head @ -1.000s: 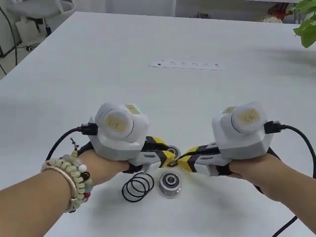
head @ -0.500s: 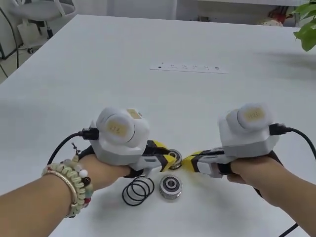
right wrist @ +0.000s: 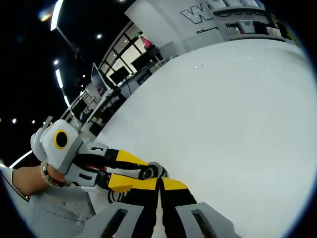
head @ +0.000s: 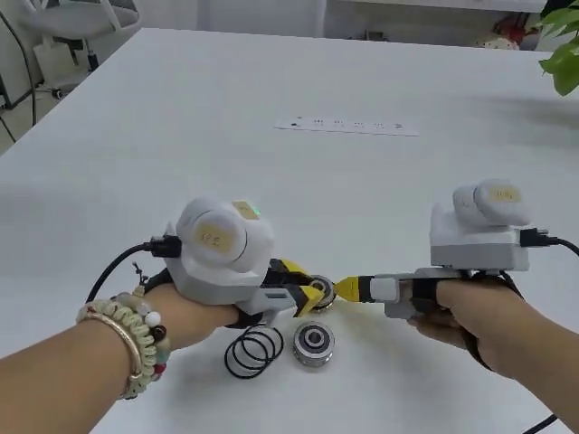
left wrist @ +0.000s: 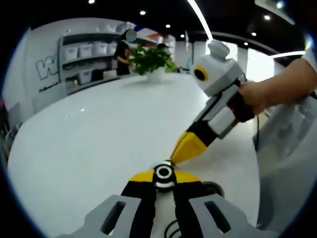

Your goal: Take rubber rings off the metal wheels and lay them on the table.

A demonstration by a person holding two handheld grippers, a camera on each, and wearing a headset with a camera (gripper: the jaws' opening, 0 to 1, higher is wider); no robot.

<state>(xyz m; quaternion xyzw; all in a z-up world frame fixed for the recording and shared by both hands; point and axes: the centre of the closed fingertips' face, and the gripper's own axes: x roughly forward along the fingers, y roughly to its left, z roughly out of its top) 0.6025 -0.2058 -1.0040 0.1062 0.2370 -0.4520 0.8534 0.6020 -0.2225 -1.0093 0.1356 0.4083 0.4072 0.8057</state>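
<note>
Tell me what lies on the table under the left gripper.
Overlapping black rubber rings and a metal wheel on the table. The left gripper, shut on another wheel, hides the rings' far edge.

Two metal wheels are counted: a held wheel [head: 320, 291] and a loose wheel [head: 312, 342] on the surface [head: 181, 136]. Rubber rings [head: 253, 351] are seen overlapping in a bunch, three as far as can be told. Two tools are tallied, the left tool [head: 308, 292] and the right tool [head: 340, 290]. One power strip [head: 346, 125] is noted.

Metal wheel [left wrist: 164, 174] between yellow fingers [left wrist: 140, 177]
</note>
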